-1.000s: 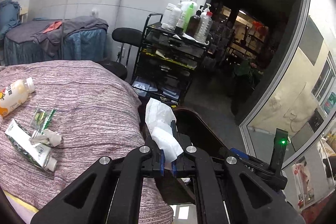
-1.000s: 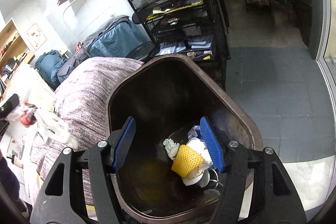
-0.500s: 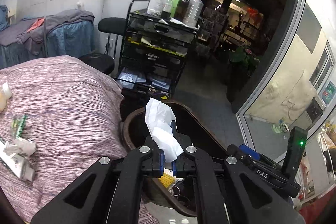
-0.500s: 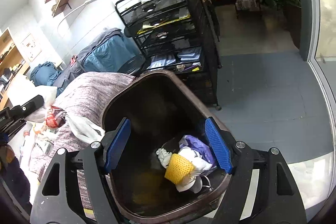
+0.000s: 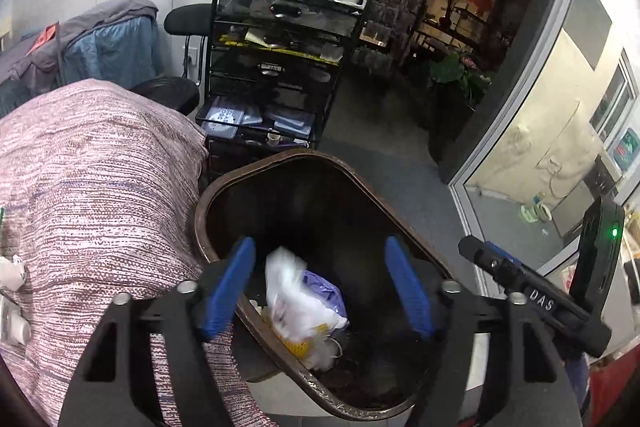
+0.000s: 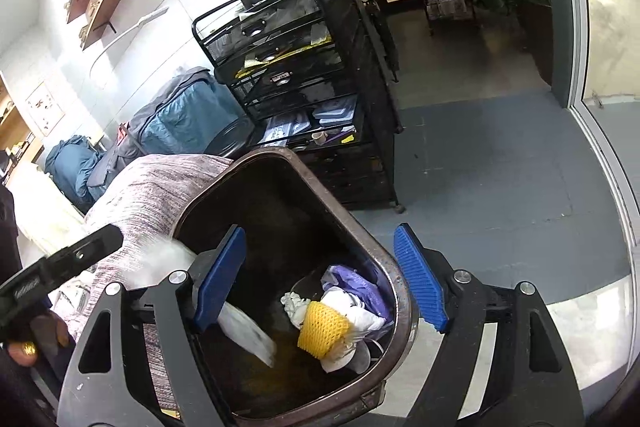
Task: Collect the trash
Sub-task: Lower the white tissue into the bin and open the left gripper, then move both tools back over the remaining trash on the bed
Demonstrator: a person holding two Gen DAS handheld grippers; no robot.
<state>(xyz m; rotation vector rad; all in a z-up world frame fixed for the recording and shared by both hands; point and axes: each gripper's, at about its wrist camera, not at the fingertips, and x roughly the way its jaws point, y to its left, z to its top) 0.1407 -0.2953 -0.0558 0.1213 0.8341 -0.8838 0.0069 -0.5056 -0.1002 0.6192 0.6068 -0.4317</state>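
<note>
My left gripper (image 5: 319, 291) hangs over the brown trash bin (image 5: 280, 163), its jaws opening wide. The white tissue (image 5: 294, 297) is loose and blurred, dropping between the blue pads (image 5: 230, 287) onto the trash below. In the right wrist view the same tissue (image 6: 248, 333) falls along the bin's (image 6: 394, 267) left inner wall. My right gripper (image 6: 319, 279) hovers over the bin too, its jaws opening with nothing between them. A yellow foam net (image 6: 324, 327) and a purple bag (image 6: 356, 283) lie in the bin.
A bed with a striped purple cover (image 5: 92, 187) touches the bin's left side, with crumpled trash (image 5: 10, 271) at its left edge. A black mesh trolley (image 5: 280, 67) carrying bottles stands behind the bin. Grey floor (image 6: 500, 167) and a glass door lie to the right.
My left gripper moved from the bed to above the bin, opened, and let go of the white tissue, which now falls in. My right gripper's jaws widened slightly.
</note>
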